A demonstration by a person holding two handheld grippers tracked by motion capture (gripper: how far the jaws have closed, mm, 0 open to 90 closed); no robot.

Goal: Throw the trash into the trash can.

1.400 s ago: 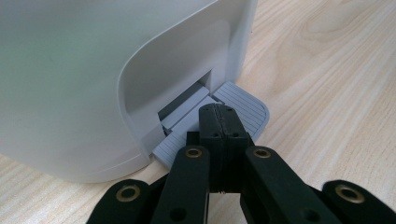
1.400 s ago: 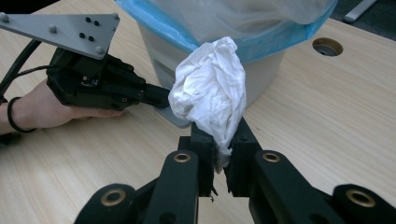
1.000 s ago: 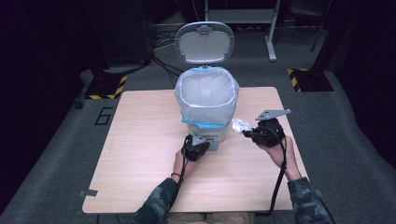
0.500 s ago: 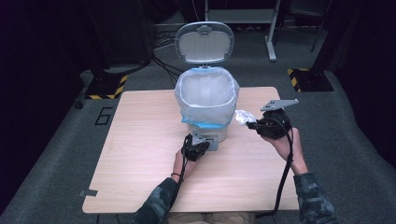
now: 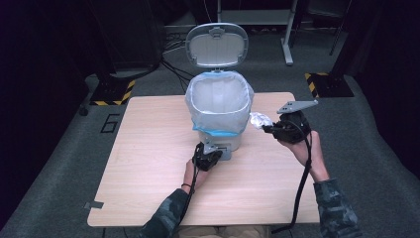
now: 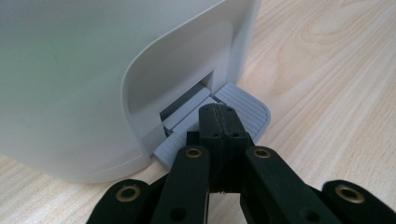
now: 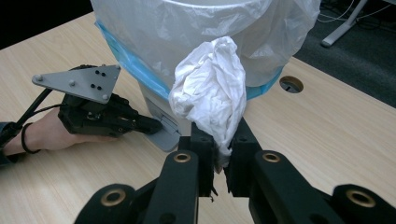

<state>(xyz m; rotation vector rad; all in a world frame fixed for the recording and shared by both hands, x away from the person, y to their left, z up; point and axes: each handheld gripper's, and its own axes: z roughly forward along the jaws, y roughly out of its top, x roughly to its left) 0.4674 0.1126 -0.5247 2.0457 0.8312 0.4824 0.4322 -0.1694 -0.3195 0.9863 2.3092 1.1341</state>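
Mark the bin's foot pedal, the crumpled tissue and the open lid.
foot pedal (image 6: 245,109), left gripper view, ribbed top beside the shut left gripper
crumpled tissue (image 7: 210,88), right gripper view, middle of the wad above the right gripper
lid (image 5: 216,45), high view, inner face of the raised lid

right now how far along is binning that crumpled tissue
Done: the bin's lid stands open, with the left gripper shut, pressing the pedal. In hand: the right gripper grips the crumpled tissue beside the bin liner. Left: lift it over the rim and release.
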